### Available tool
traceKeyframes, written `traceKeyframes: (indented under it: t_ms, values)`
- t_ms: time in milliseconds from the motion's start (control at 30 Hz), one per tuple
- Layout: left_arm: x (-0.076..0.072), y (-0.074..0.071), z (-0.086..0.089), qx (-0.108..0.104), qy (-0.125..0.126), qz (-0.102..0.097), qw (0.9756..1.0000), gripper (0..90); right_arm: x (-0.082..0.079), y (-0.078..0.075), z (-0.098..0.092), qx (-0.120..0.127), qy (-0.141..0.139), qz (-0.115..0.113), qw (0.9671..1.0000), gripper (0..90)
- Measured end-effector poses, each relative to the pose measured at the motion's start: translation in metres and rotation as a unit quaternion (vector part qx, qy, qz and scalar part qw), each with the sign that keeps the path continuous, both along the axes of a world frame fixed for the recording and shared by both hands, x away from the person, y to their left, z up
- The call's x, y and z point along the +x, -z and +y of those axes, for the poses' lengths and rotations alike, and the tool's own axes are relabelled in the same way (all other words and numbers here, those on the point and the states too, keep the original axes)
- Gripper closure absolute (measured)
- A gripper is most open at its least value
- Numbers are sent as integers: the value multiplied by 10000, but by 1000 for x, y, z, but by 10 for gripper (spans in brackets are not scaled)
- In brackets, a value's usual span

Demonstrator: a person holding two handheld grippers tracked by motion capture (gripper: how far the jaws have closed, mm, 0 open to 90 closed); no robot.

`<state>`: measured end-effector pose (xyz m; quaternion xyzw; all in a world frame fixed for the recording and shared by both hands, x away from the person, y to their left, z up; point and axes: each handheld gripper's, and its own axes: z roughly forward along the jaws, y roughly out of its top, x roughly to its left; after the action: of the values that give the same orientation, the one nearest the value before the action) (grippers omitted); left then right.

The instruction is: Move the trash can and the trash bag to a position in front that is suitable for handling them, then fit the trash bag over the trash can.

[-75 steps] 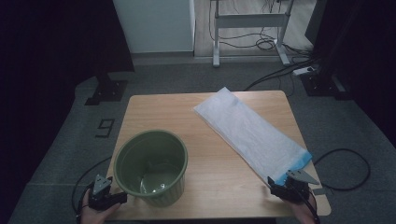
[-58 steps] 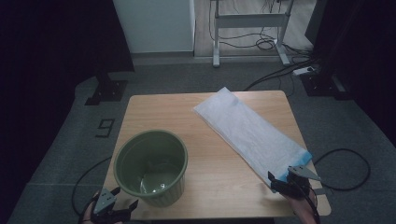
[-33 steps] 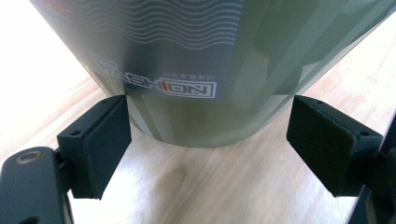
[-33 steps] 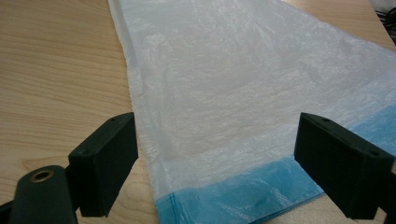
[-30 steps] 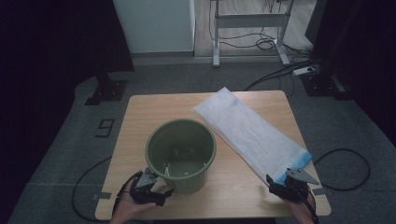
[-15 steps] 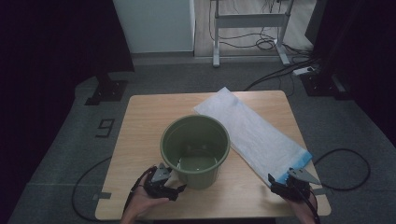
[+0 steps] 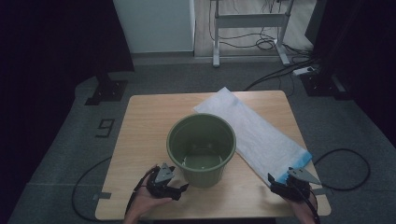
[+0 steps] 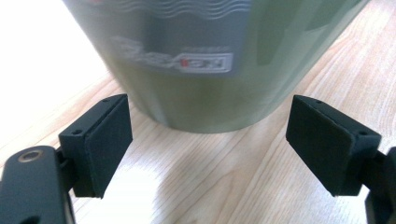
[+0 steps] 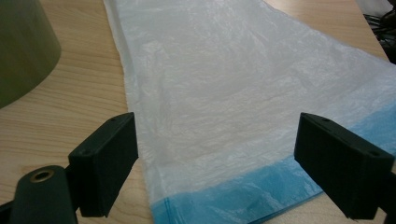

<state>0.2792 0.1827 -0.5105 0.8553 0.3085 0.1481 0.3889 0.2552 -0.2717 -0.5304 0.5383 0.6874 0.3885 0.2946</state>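
High view, left to right:
left gripper point(image 7: 180, 188): near front edge of the table point(image 7: 140, 126), held in the person's left hand point(image 7: 145, 201); tips point at the bucket's base, just beside it.
left gripper state: in the left gripper view the jaws stand wide apart, nothing between the pads point(image 8: 105, 142); bucket wall sits just past them, not clamped.
bucket point(image 7: 201, 148): green, upright, mid-table toward the front; right side of its rim overlaps the bag's edge as seen from above.
bucket contents: looks empty, bare bottom visible; a pale patch on the floor of it, cannot tell what.
bucket label: grey sticker with wavy lines on the side wall in the left gripper view, text blurred.
plastic bag point(image 7: 252, 133): white, flat, laid diagonally from the far middle to the front right corner; blue band at the near end.
right gripper point(image 7: 279, 185): front right corner, just short of the blue band.
right gripper state: jaws spread wide in the right gripper view, holding nothing; bag point(image 9: 243, 93) lies flat ahead of the pads, blue band nearest.
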Motion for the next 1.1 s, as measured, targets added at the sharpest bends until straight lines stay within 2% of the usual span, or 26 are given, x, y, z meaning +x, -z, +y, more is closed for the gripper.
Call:
traceKeyframes:
  t_ms: [300,467,500,633,767,900,1100]
  values:
    - [6,6,10,108,-352,72,9993,143,3,-4,3,72,-47,-6,10000,132]
    - [10,13,17,170,-548,113,9983,143,10,-9,10,202,-160,54,9997,132]
    - [11,16,19,216,-636,120,9977,143,15,-11,15,231,-155,10,9996,135]
    - [15,20,21,232,-726,155,9970,148,23,-17,23,381,-184,-12,9991,139]
    - [22,25,19,335,-931,114,9950,159,41,-20,36,469,-302,82,9984,143]
    - [26,29,17,391,-945,88,9947,162,60,-21,55,507,-380,250,9977,152]
    - [30,34,18,458,-966,130,9942,171,76,-22,72,449,-369,368,9976,156]
